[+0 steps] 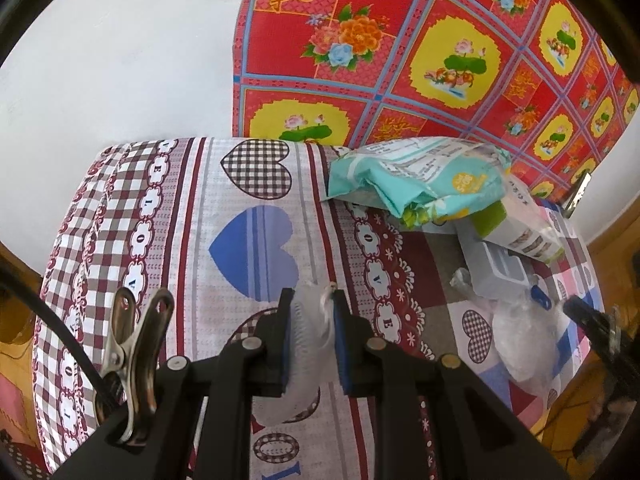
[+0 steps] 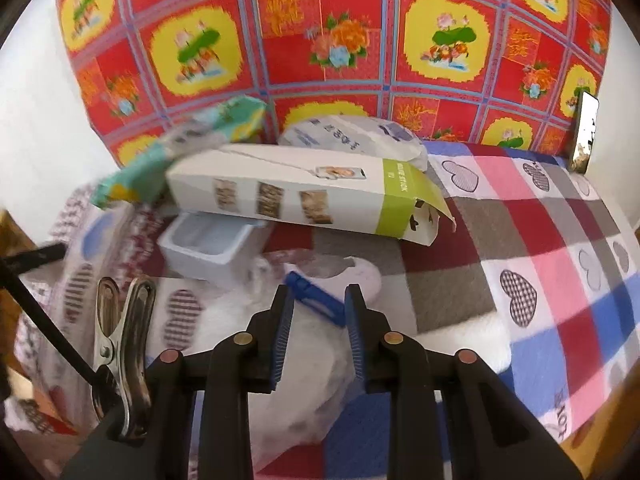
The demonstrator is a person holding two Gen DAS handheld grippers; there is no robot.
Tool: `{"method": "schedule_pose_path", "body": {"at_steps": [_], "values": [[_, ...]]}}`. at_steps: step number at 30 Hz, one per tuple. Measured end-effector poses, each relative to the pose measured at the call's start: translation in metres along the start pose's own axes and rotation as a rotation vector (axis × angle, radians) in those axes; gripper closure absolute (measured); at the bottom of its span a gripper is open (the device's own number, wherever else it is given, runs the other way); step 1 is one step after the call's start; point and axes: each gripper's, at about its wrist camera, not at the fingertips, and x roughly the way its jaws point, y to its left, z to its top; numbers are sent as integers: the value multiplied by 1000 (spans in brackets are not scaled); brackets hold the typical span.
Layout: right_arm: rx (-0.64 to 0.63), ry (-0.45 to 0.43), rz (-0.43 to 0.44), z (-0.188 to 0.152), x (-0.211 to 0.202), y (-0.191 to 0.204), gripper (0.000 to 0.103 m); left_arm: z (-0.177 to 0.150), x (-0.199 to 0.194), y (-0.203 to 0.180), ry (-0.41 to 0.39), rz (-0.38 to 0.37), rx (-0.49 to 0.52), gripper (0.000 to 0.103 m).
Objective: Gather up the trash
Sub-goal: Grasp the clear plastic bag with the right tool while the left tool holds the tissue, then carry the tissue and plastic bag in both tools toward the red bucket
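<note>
My left gripper (image 1: 312, 298) is shut on a fold of a thin white plastic bag (image 1: 308, 332), which hangs between its pads above the heart-patterned cloth. My right gripper (image 2: 318, 296) stands open over a crumpled white plastic bag (image 2: 312, 364). A small blue plastic piece (image 2: 316, 300) lies across the gap at its fingertips, and the pads do not press on it. Behind it are a white and green carton (image 2: 304, 196), a white foam tray (image 2: 208, 248), a teal wrapper (image 2: 180, 156) and a white printed pack (image 2: 352, 136). The left wrist view shows the same pile at the right, around the carton (image 1: 520, 228).
The patterned tablecloth (image 2: 560, 280) covers the table, with its edge dropping off at the right and front. A red floral cloth (image 2: 320, 40) hangs on the wall behind. A phone-like slab (image 2: 584, 132) leans at the back right corner. A metal clip (image 1: 136, 344) is mounted on each gripper.
</note>
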Motion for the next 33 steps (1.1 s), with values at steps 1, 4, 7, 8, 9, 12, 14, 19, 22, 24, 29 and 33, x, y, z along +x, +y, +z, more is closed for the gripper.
{"method": "schedule_pose_path", "body": {"at_steps": [1,4,7,8,9,12,14,19,22,24,29,33], "values": [[0,3,3,0,3,-1,70,-1,0,1,1,3,-2,85],[-10,11,16,0,10,-2,70,-3,-1,2,5,9,-5,85],[-29,36,26,-2,17,2,70,-5,-1,3,6,14,-12,85],[-32,47,24,-3,20,3,70,-5,-1,4,6,15,-13,85],[-34,52,21,-4,22,4,70,-6,-1,4,7,16,-15,85],[-20,47,16,-6,23,7,71,-7,-2,3,4,11,-12,85],[-17,39,20,-7,21,9,79,-7,-3,1,2,7,-8,85],[5,6,33,-10,9,15,87,-8,-4,-1,3,-7,10,85],[29,-26,48,-13,-4,18,87,-9,-4,0,7,-15,18,85],[55,-44,70,-16,-13,21,87,-9,-3,0,11,-20,29,85],[85,-66,113,-21,-30,27,87,-10,-3,-2,16,-23,41,85],[87,-78,147,-27,-39,32,87,-13,-6,-6,14,-21,47,85]]}}
